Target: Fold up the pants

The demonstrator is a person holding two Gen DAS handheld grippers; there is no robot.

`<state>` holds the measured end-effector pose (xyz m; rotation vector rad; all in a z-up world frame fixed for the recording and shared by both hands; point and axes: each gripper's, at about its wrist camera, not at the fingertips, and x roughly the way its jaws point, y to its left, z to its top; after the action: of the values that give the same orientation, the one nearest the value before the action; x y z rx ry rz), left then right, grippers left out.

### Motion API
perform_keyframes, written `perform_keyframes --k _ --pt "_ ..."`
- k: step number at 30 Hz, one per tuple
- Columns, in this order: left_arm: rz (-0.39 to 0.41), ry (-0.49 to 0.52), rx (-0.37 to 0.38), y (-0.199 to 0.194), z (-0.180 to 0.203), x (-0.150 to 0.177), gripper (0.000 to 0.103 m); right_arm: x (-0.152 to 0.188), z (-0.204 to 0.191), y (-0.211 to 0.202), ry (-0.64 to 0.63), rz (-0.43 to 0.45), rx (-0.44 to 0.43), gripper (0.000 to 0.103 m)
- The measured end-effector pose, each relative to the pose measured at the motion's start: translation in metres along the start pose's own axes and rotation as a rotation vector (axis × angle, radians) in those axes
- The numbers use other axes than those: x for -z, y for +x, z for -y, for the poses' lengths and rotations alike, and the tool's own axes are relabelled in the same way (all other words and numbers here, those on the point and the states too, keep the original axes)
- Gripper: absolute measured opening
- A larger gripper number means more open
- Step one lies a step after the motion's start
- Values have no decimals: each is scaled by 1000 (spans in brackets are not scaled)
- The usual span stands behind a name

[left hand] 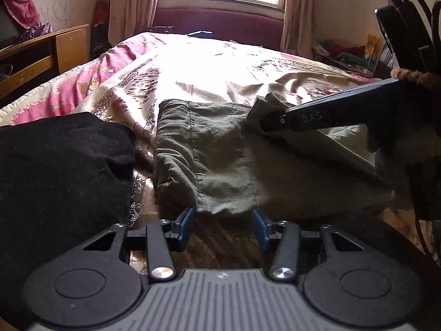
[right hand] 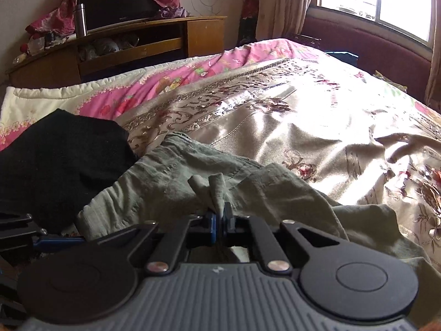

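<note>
1. Olive-green cotton pants point(left hand: 209, 162) are seen lying on a satin bedspread point(left hand: 215, 66), filling the centre and right of the left wrist view; a black garment point(left hand: 60, 171) is heaped at the left edge.
2. Left gripper point(left hand: 224, 227) is held about half open at the lower centre, its blue pads point(left hand: 186, 224) empty, just short of the near hem of the pants; nothing is gripped.
3. Right gripper point(right hand: 219, 222) is clamped narrow on a pinched ridge of the green fabric, which stands up between the pads at the centre of the right wrist view. In the left wrist view the same tool is seen entering from the right edge, with a flap of the pants raised at its tip.
4. Step judged in hand: a raised edge is being carried across to fold the pants over.
5. For a clean fold, the near hem should be pinned or gripped by the left gripper first, so that the lower layer is not dragged along.
6. Lifted edge should be kept taut and laid level onto the matching edge; bunching near the pinch is the likely fault.
7. Black garment should be kept clear of the fold.
</note>
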<state>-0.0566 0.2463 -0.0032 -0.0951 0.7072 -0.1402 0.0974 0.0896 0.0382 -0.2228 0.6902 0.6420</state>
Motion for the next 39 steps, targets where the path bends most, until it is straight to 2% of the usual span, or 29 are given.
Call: perform_keyframes --k 2,4,5,7,10,11,15,18,19,20,21,25,28,32,34,36,39 --pt "16 -7 5 -1 -2 -2 60 -15 5 -11 39 52 8 4" --pt "22 -8 5 -1 -4 -4 60 -32 2 -24 39 138 7 4" --pt "23 -9 3 -2 -4 -4 60 -39 -5 -29 8 179 -12 4" --pt "19 -10 -4 -4 -6 -3 60 -43 -25 -27 -87 206 -37 4" --pt "5 -6 -23 -9 -9 0 60 -28 -60 2 -202 130 -129 4" --pt "2 -4 -28 -11 -10 2 60 -19 -72 16 -248 77 -152 4" --pt "-5 9 -42 -19 -8 5 60 6 -98 44 -381 -60 -191 6" --pt "-14 10 -33 -22 -5 3 60 3 -94 41 -360 -33 -210 11" --pt "-14 12 -28 -22 -5 2 60 1 -90 41 -339 -45 -218 15" --pt "-14 20 -24 -24 -3 0 60 0 -86 41 -319 -67 -226 24" --pt "-12 32 -23 -27 -2 -2 60 0 -81 40 -290 -78 -237 27" --pt "18 76 -24 -40 4 -10 60 -6 -47 15 -171 -77 -292 31" --pt "83 82 2 -48 7 -23 61 -12 -9 -6 -100 -55 -224 35" --pt "182 121 25 -36 19 -47 62 0 50 -32 -18 -59 -56 35" --pt "207 137 51 -25 25 -51 67 15 80 -45 37 -78 42 35" --pt "164 146 70 -3 29 -52 67 34 114 -56 111 -109 161 35" --pt "0 146 33 34 25 -39 67 63 164 -63 262 -136 259 38"
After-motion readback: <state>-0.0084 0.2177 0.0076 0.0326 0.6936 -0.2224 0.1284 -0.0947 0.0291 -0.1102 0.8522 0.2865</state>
